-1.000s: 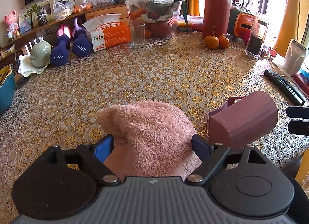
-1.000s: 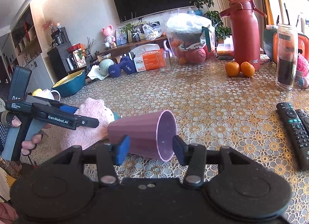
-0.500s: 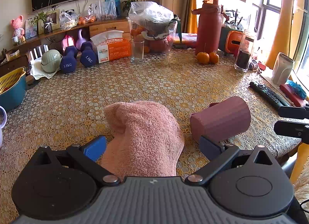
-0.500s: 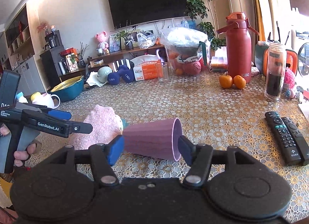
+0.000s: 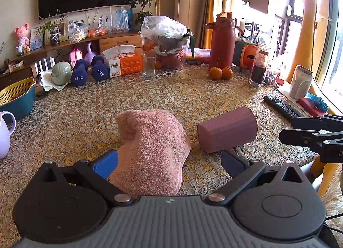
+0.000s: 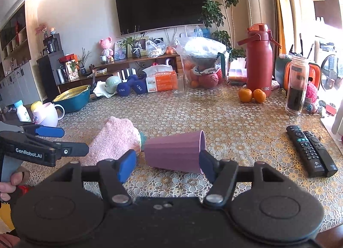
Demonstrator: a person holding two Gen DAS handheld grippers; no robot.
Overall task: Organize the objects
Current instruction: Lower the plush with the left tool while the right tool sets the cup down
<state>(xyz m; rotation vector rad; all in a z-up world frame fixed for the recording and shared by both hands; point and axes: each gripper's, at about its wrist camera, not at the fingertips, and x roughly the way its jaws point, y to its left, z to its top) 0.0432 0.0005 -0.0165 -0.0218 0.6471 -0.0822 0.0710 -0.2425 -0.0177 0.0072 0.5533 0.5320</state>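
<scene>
A pink towel (image 5: 150, 141) lies crumpled on the lace-covered table (image 5: 193, 89). My left gripper (image 5: 169, 162) is open wide just short of it, its blue pads clear of the cloth. To its right a mauve ribbed cup (image 5: 227, 130) rests on its side. In the right wrist view the cup (image 6: 173, 151) lies in front of my right gripper (image 6: 167, 162), whose jaws are opening, pads off the cup's sides. The towel (image 6: 113, 138) sits left of the cup, with a small teal thing half hidden under it. Each gripper shows in the other's view: the right gripper (image 5: 310, 132) and the left gripper (image 6: 42, 141).
Two remotes (image 6: 310, 151) lie at the right. Oranges (image 6: 251, 94), a red flask (image 6: 258, 61), a glass jar (image 6: 297, 89), a tissue box (image 5: 124, 63), dumbbells (image 5: 88, 72) and a drinking glass (image 5: 148, 66) line the back. A lilac mug (image 6: 46, 115) and teal basket (image 6: 72, 98) stand left.
Both grippers have drawn back and risen while their jaws widened. The towel and the cup stay lying on the table, now farther from the pads.
</scene>
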